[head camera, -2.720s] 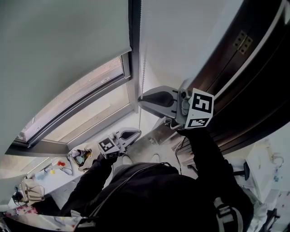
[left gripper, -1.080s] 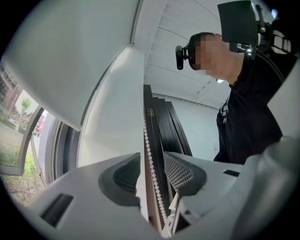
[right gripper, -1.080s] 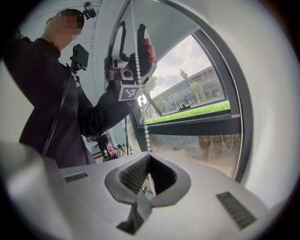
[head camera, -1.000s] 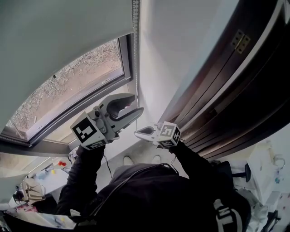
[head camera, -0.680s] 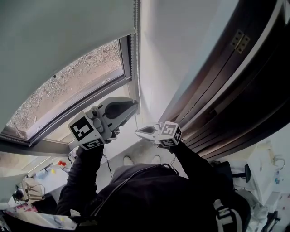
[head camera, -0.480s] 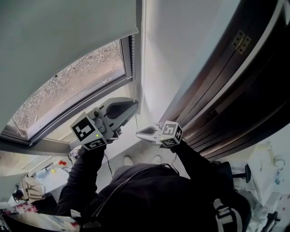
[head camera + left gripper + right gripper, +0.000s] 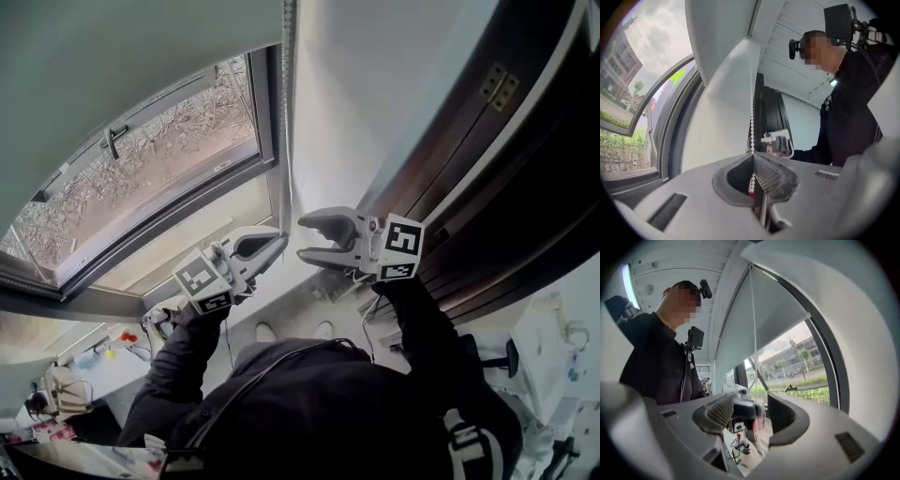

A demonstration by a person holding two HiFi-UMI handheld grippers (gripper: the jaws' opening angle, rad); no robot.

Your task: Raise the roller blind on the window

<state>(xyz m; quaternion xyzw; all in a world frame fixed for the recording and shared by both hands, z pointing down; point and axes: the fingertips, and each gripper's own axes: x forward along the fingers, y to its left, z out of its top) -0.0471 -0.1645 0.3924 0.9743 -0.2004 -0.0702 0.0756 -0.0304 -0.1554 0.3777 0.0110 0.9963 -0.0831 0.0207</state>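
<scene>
The grey-green roller blind (image 7: 122, 66) hangs over the upper part of the window (image 7: 159, 159). Its white bead chain (image 7: 289, 112) runs down beside the window frame. My left gripper (image 7: 274, 246) is low on the chain and shut on it; in the left gripper view the beads (image 7: 751, 117) run down into the closed pads of the left gripper (image 7: 753, 157). My right gripper (image 7: 314, 236) is a little higher and to the right. Its jaws have just been opening and now stand wide. In the right gripper view the thin chain (image 7: 753, 333) runs down toward the gap of the right gripper (image 7: 750, 413), untouched.
A dark wooden door frame (image 7: 487, 169) runs along the right, with a white wall (image 7: 366, 94) between it and the window. The sill (image 7: 187, 234) lies below the glass. A cluttered desk (image 7: 66, 394) shows at the lower left. The person's black sleeves fill the bottom.
The left gripper closed on the chain and moved down. The right gripper let go, opened and rose. The blind's bottom edge is higher and more glass shows.
</scene>
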